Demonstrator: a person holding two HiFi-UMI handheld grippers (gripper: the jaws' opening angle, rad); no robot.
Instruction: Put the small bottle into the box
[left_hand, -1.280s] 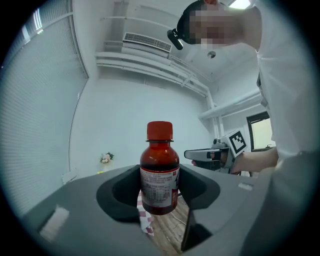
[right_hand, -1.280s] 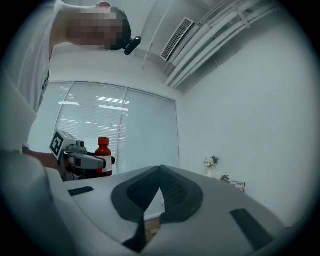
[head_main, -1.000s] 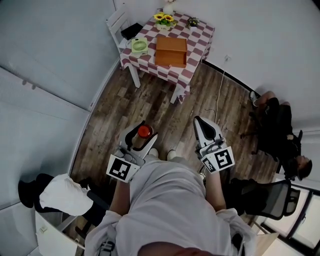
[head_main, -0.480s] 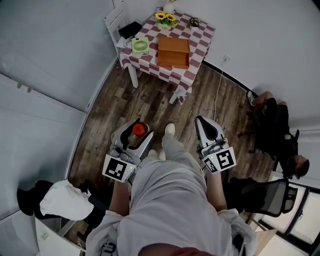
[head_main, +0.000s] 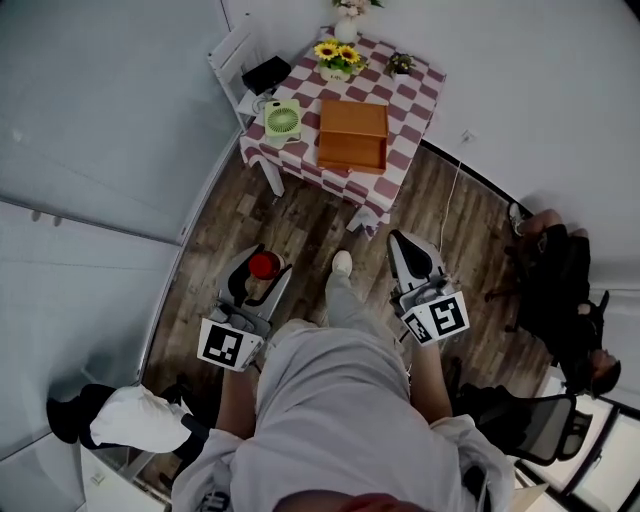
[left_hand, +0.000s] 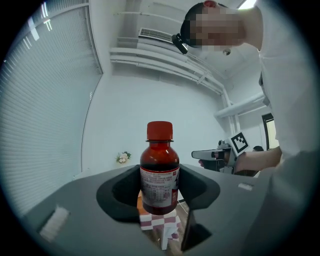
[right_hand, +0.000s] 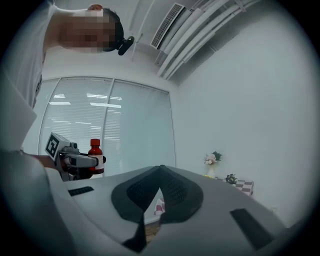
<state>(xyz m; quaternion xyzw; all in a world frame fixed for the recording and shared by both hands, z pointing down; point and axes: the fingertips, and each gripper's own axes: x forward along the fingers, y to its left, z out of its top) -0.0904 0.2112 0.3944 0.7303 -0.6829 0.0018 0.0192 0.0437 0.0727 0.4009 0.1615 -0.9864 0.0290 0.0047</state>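
Small bottle (left_hand: 159, 170) in left gripper (head_main: 259, 272), table (head_main: 412, 88) nearer.

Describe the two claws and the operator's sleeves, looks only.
Left claw and right claw match: pale grey moulded shells that taper forward, with black ribbed pads inside. Each carries a rear cube of black-and-white square markers. No cables show on either. The person wears a light short-sleeved top.

Checkered desk (head_main: 412, 100) dead ahead!
Green fan (head_main: 283, 121) sits at its left edge, sunflowers (head_main: 338, 53) at the back, white chair (head_main: 230, 62) alongside.
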